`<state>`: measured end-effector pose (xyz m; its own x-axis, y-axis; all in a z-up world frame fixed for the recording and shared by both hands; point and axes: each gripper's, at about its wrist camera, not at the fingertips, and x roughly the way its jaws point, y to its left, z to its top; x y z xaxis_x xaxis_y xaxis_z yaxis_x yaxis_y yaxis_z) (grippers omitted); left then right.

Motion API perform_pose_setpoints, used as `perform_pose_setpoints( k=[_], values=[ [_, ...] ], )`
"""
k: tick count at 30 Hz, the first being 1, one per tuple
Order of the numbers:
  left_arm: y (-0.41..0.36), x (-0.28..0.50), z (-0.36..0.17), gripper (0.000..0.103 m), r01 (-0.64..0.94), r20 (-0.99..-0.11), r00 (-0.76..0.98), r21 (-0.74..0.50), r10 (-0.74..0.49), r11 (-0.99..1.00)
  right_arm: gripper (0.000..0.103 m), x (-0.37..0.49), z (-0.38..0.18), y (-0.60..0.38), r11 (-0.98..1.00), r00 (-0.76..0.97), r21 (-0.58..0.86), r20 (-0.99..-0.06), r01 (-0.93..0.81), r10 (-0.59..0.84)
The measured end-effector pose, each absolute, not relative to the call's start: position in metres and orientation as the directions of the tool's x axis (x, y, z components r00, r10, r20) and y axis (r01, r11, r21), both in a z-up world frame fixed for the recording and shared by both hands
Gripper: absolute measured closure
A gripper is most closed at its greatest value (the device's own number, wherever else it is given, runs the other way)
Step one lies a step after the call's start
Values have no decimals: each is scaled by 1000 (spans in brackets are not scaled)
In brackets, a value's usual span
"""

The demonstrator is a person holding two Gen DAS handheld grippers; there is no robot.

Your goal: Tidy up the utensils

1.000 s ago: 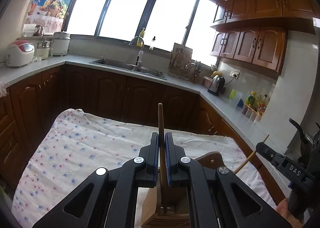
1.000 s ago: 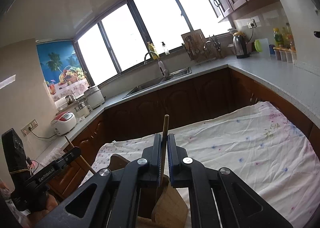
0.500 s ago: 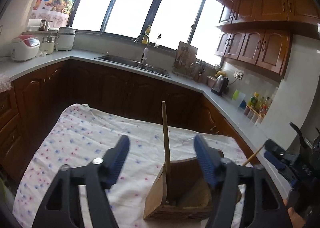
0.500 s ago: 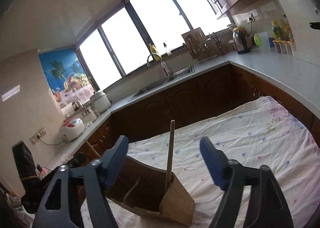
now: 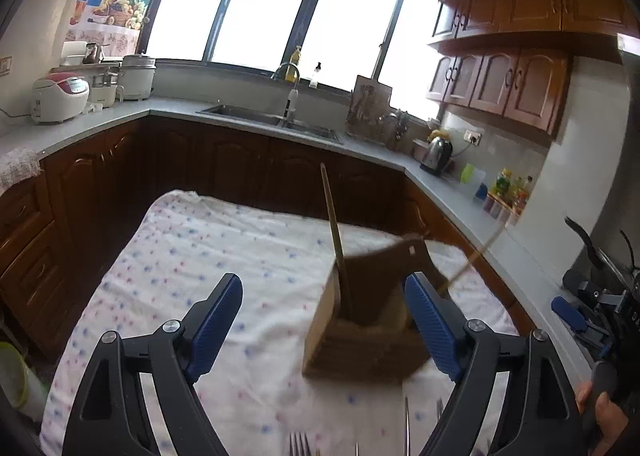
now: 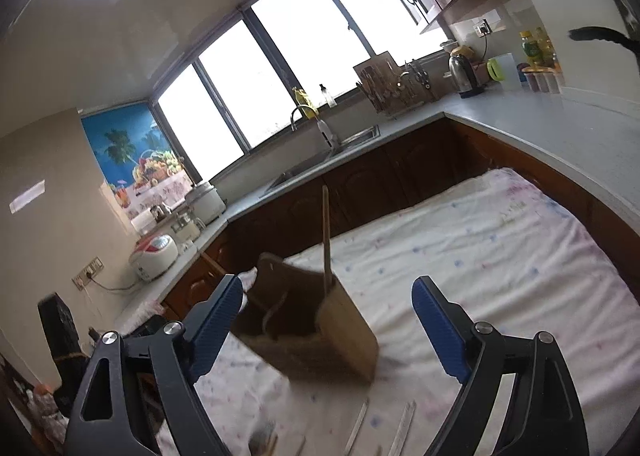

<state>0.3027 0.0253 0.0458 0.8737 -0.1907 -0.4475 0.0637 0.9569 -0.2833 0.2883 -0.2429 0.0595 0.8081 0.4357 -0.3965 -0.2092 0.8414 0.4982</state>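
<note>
Two tongs are in my views, and both stand with jaws spread wide and nothing between the pads; each has just been opening. The left tongs (image 5: 324,320) sit above the near part of the table (image 5: 200,256), which is covered by a white cloth with small coloured dots. The right tongs (image 6: 328,326) hang over the same cloth from the other side.

The wooden utensil holder (image 5: 360,328) stands on the cloth, just beyond the left tongs and toward their right finger; in the right wrist view the holder (image 6: 320,336) lies toward the left finger. A wooden stick (image 5: 336,240) stands in it, leaning slightly, its tip well above the rim. A second, thinner stick (image 5: 476,256) slants out to the right of the holder.

Metal fork tines (image 5: 298,444) show at the near edge of the left wrist view, and flat utensils (image 6: 402,428) lie on the cloth near the bottom of the right wrist view; motion blur hides their type.

Open room: the cloth left of the holder and toward the far edge is bare in the left wrist view, and the wide right half is bare in the right wrist view. The far table edge drops off toward dark cabinets (image 5: 240,167).
</note>
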Motion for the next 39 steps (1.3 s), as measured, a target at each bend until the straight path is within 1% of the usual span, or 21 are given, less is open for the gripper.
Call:
perform_pose_setpoints(
  k=[5, 11, 16, 21, 26, 35, 37, 39],
  values=[
    [30, 268, 43, 19, 69, -493, 841, -311, -223, 948, 15, 250, 52, -250, 870, 801, 455, -440, -190, 405],
    [33, 227, 38, 19, 68, -534, 808, -335, -248, 940, 15, 205, 42, -265, 903, 815, 413, -477, -122, 328],
    [25, 203, 25, 19, 68, -595, 760, -328, -262, 942, 14, 178, 26, -270, 919, 792, 380, -528, -102, 306],
    [16, 182, 17, 19, 67, -630, 730, -321, -266, 945, 15, 156, 12, -276, 929, 776, 360, -560, -87, 290],
    [13, 172, 16, 19, 66, -649, 714, -311, -263, 948, 15, 148, 4, -280, 931, 766, 358, -577, -74, 283],
    [-2, 177, 15, 20, 99, -666, 700, -268, -258, 958, 16, 154, -10, -279, 934, 739, 353, -615, -53, 274],
    [-4, 180, 13, 21, 102, -672, 693, -266, -260, 959, 16, 156, -13, -278, 936, 733, 348, -624, -49, 270],
    [-6, 185, 11, 24, 104, -680, 686, -263, -261, 959, 18, 157, -15, -276, 940, 726, 337, -634, -49, 265]
  ],
)
